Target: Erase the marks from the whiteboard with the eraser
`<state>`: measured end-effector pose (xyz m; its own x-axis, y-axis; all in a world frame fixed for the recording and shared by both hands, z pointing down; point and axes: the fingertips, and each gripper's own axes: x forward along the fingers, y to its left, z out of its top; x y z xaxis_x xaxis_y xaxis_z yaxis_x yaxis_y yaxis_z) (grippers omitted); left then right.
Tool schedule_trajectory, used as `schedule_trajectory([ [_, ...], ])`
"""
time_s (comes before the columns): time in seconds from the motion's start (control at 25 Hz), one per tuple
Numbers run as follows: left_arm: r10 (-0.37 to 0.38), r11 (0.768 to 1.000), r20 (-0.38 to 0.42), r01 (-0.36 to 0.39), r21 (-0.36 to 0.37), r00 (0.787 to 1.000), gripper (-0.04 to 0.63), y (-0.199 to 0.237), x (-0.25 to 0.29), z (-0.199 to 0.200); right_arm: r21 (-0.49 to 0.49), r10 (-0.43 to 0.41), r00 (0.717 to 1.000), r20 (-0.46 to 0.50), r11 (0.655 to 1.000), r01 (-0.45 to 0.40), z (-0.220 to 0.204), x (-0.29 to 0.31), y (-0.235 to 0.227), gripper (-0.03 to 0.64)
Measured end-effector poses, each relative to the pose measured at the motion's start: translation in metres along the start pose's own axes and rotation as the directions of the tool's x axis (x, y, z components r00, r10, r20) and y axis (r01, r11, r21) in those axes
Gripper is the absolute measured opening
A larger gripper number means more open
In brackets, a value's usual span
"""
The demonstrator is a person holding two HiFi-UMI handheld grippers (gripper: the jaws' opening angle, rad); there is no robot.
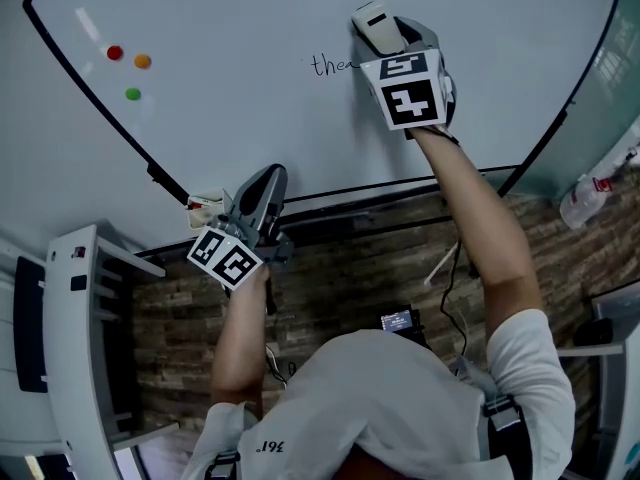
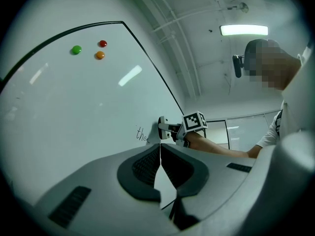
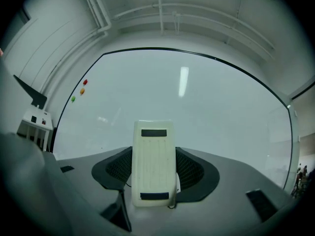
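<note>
A large whiteboard (image 1: pixel 250 28) fills the upper head view. Black handwriting (image 1: pixel 333 65) sits near its middle. My right gripper (image 1: pixel 378 30) is shut on a white eraser (image 1: pixel 377 26), held against the board just right of the writing. In the right gripper view the eraser (image 3: pixel 153 162) stands upright between the jaws, facing the whiteboard (image 3: pixel 206 102). My left gripper (image 1: pixel 262 196) hangs low by the board's bottom edge, shut with nothing in it. From the left gripper view I see the writing (image 2: pixel 142 135), the eraser (image 2: pixel 163 128) and the left gripper (image 2: pixel 160 154).
Red (image 1: pixel 115 53), orange (image 1: pixel 143 61) and green (image 1: pixel 133 94) magnets sit at the board's upper left. A black marker ledge (image 1: pixel 380 190) runs under the board. A white stand (image 1: pixel 75 328) is at the left. A spray bottle (image 1: pixel 585 196) stands at the right.
</note>
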<state>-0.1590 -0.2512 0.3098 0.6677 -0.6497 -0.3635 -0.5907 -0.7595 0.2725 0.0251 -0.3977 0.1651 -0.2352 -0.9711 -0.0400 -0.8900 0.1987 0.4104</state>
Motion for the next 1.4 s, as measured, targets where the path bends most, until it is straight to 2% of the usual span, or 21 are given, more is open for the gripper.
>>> schedule_trajectory([
  [0.8,0.143,0.990,0.013,-0.143,0.006,0.990,0.008,0.059,-0.091,0.024,0.003,0.166,0.986,-0.004,0.986,-0.166,0.002,0.041,0.166,0.273],
  [0.96,0.166,0.986,0.015,-0.166,0.007,0.986,0.008,0.066,-0.105,0.027,-0.022,0.142,0.990,-0.016,0.990,-0.143,-0.005,0.050,0.183,0.273],
  [1.16,0.177,0.984,0.016,-0.177,0.007,0.984,0.008,0.070,-0.112,0.029,-0.087,0.053,0.999,0.003,0.995,-0.052,-0.009,0.054,0.183,0.273],
  [1.4,0.168,0.986,0.008,-0.168,0.000,0.986,0.008,0.070,-0.105,0.023,-0.072,0.026,1.000,0.007,0.997,-0.026,-0.012,0.057,0.182,0.273],
])
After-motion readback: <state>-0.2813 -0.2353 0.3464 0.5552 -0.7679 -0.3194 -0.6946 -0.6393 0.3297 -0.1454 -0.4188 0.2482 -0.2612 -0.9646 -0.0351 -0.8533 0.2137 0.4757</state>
